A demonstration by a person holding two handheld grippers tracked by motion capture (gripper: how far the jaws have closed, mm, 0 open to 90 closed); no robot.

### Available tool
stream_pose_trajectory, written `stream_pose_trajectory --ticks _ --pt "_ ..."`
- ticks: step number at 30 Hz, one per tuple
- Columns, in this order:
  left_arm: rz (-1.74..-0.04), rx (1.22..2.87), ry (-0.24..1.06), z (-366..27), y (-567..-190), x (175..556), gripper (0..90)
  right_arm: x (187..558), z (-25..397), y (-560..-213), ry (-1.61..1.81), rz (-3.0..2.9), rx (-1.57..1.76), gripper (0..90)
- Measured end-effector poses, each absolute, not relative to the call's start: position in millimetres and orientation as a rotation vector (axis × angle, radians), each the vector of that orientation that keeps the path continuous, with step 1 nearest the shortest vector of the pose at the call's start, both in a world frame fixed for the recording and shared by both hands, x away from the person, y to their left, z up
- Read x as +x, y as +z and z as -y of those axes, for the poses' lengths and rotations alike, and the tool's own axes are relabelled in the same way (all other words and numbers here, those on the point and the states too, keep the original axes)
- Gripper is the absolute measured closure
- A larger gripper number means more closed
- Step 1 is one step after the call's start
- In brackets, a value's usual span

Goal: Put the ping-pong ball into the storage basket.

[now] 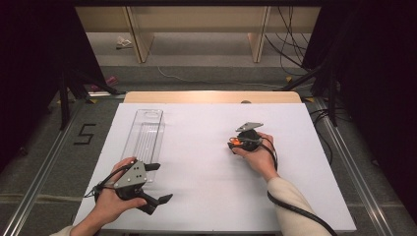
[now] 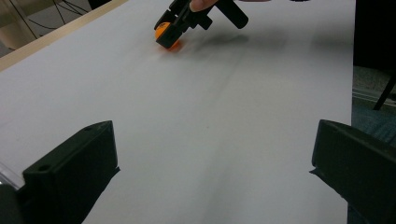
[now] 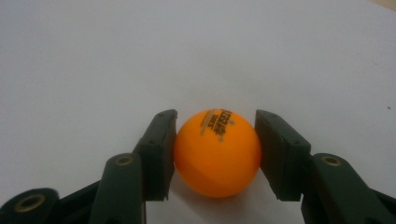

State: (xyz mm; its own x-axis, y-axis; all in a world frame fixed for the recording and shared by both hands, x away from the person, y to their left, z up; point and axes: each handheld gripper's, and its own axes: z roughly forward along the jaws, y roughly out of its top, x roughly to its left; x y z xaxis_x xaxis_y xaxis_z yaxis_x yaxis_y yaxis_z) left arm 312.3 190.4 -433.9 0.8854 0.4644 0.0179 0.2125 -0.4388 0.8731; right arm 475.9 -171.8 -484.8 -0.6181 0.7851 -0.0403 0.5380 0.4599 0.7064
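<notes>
- Nearest the table's front edge, left side: left gripper (image 1: 158, 183), in the person's left hand (image 1: 110, 199), jaws spread wide with nothing between them, low over the white table (image 1: 206, 206)
- Just beyond it: clear plastic tray (image 1: 145, 132), long and narrow, empty, lying lengthwise away from the person, its near end beside the left gripper
- Mid-table, right of centre: right gripper (image 3: 215, 154), held in the right hand (image 1: 258, 156), jaws closed against both sides of the orange ball (image 3: 217, 154)
- Ball: printed lettering on top, at or just above the table surface, well apart from the tray
- Step, as judged: ball just gripped; lift not clearly begun
- Next move, as judged: calls for a steady squeeze, a lift, and a carry across to the tray, the likely destination
</notes>
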Motion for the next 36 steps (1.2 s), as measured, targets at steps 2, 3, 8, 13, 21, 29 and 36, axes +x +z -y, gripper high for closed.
stream_pose_trajectory --ticks 2,3,8,13,21,29,36 --pt "-0.490 2.037 0.312 -190.3 -434.0 312.3 0.0 475.9 172.2 -484.4 0.943 -2.352 1.118 50.9" --pt "-0.490 2.037 0.312 -190.3 -434.0 312.3 0.0 475.9 172.3 -484.2 0.945 -2.353 1.117 50.9" --pt "-0.490 2.037 0.313 -190.5 -433.9 312.3 0.0 475.4 172.6 -481.2 0.960 -2.343 1.112 51.0" --pt "-0.490 2.038 0.313 -190.6 -433.8 312.3 0.0 474.6 172.5 -477.8 0.977 -2.336 1.108 51.1" --pt "-0.490 2.036 0.313 -190.6 -433.7 312.2 0.0 473.7 172.9 -474.6 0.989 -2.327 1.106 51.2" --pt "-0.490 2.036 0.313 -190.7 -433.5 312.1 0.0 472.7 173.6 -469.3 1.010 -2.313 1.102 51.3" --pt "-0.490 2.036 0.314 -190.9 -433.6 312.2 0.0 472.0 172.8 -467.3 1.017 -2.311 1.098 51.3"
